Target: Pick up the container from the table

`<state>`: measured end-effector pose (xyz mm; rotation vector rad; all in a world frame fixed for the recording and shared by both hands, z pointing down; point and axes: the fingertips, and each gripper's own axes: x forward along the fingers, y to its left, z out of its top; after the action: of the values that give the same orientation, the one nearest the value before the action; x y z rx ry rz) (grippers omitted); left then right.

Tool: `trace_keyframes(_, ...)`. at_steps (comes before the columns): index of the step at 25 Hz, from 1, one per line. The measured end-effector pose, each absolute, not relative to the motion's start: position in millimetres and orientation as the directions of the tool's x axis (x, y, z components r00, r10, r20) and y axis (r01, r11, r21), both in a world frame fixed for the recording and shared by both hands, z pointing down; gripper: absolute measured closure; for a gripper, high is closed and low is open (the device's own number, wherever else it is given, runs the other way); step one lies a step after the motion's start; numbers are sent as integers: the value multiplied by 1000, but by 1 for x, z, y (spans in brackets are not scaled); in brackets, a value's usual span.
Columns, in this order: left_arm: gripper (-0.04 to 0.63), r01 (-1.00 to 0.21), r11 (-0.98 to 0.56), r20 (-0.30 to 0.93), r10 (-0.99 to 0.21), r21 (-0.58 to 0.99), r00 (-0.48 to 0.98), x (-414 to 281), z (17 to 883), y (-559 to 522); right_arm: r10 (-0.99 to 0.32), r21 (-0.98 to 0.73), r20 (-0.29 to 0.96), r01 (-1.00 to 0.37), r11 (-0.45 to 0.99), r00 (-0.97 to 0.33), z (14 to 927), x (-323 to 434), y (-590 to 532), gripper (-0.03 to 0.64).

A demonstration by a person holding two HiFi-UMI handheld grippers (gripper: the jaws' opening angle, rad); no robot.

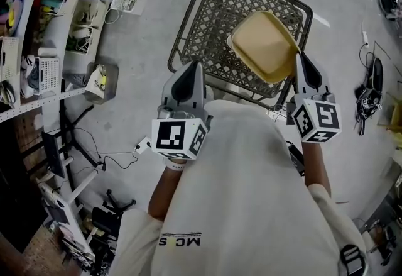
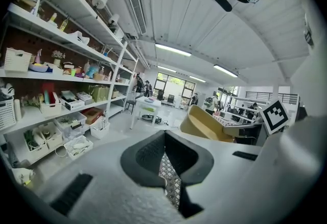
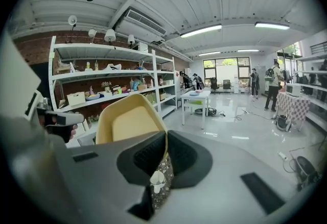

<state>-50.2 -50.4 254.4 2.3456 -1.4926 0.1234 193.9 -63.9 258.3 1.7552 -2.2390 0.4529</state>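
Closest to you, your left tongs (image 2: 164, 141) are pressed together with nothing between them. Your right tongs (image 3: 164, 142) are pinching the thin rim of the tan container (image 3: 127, 122), its edge caught between the dark pads. The container is off any counter, held up and tilted at the tip of those tongs. In the head view it hangs over the far right corner of a wire basket (image 1: 210, 23), which stands on the grey floor (image 1: 151, 17). Farther off on your left, shelves (image 1: 56, 23) carry bins and clutter.
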Motion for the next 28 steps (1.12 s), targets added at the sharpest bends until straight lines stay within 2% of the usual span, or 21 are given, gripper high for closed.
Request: trace_keyframes(28,571,-880,-410,244,-852,239,463,-47,251,-46,-899,-98,352,-965,241,-260,248,170,-44,589)
